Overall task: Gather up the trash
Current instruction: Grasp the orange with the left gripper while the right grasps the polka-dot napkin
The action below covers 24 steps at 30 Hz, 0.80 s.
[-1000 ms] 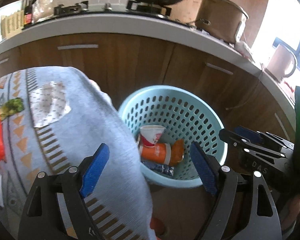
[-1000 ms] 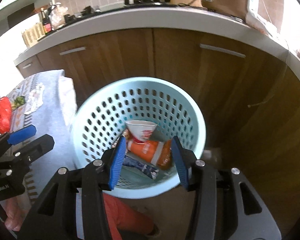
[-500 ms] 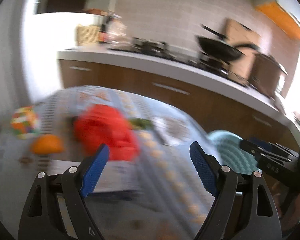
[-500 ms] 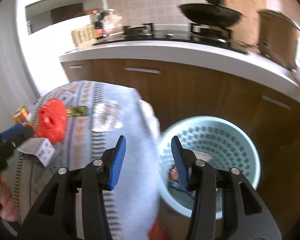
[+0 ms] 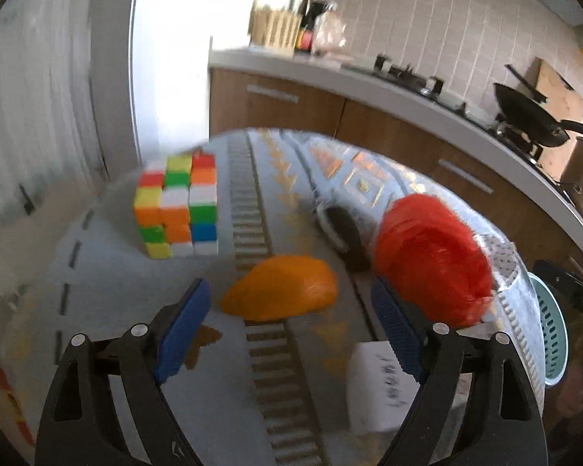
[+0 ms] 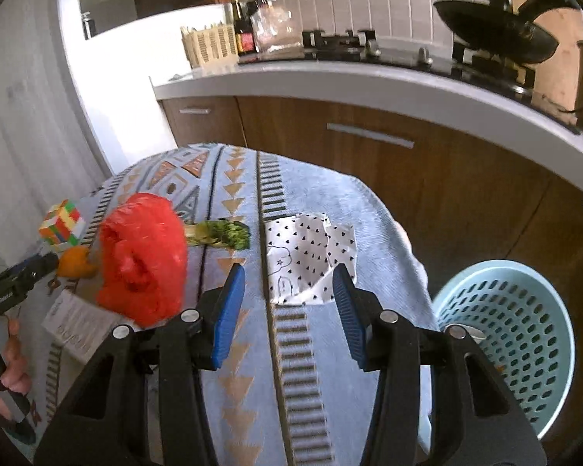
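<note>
Both cameras have swung from the pale blue perforated plastic basket (image 6: 517, 334) up to the blue patterned tablecloth (image 6: 291, 380). Left gripper (image 5: 287, 330) hovers spread before an orange peel (image 5: 281, 293); right gripper (image 6: 287, 310), spread and empty, faces a crumpled heart-print wrapper (image 6: 307, 258) beside the basket.

Both grippers swung from the basket to the table

The left gripper (image 5: 291, 330), earlier aimed into the light-blue basket (image 6: 524, 310), is now pointed at the orange peel (image 5: 280, 287) beside the red bag (image 5: 431, 256). The right gripper (image 6: 289, 310) has been brought over the dotted wrapper (image 6: 311, 256), its jaws spread wider than before.
</note>
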Each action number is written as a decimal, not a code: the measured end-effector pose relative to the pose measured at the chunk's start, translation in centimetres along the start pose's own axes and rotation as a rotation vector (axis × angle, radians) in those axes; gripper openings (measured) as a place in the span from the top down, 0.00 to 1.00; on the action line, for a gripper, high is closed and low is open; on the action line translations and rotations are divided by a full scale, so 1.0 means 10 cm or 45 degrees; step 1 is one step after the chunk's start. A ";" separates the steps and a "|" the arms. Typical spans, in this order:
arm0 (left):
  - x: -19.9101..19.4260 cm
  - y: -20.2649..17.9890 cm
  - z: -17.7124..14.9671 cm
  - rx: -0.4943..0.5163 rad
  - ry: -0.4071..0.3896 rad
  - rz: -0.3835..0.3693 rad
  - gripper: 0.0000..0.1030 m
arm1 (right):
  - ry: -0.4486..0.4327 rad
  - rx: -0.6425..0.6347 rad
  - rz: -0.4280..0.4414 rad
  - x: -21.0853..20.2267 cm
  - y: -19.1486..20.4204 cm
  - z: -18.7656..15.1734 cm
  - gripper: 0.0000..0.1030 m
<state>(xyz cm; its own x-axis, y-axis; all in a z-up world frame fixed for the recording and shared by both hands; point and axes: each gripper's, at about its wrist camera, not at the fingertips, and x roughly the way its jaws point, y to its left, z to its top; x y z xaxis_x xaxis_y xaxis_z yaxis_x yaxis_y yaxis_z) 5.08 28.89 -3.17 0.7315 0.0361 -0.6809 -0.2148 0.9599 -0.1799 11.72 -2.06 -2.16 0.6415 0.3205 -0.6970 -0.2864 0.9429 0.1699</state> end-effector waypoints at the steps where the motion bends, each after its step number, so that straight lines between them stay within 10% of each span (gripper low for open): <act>1: 0.08 0.04 0.00 -0.021 0.022 -0.011 0.20 | 0.008 0.005 -0.013 0.06 -0.02 0.01 0.58; 12: 0.39 -0.14 0.00 0.074 0.139 0.095 0.29 | 0.123 0.108 -0.036 0.63 -0.25 0.07 0.44; 21: 0.36 -0.27 -0.04 0.146 0.121 0.047 0.71 | 0.156 0.124 -0.024 0.69 -0.28 0.07 0.43; 24: 0.35 -0.26 -0.06 0.140 0.117 0.050 0.74 | 0.157 0.084 -0.034 0.69 -0.20 0.05 0.73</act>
<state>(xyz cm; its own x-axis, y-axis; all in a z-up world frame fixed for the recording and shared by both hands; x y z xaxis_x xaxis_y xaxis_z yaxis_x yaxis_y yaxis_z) 7.84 26.39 -5.50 0.6607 0.0532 -0.7487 -0.1660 0.9831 -0.0766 17.09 -1.68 -6.91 0.5545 0.2858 -0.7816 -0.2203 0.9561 0.1933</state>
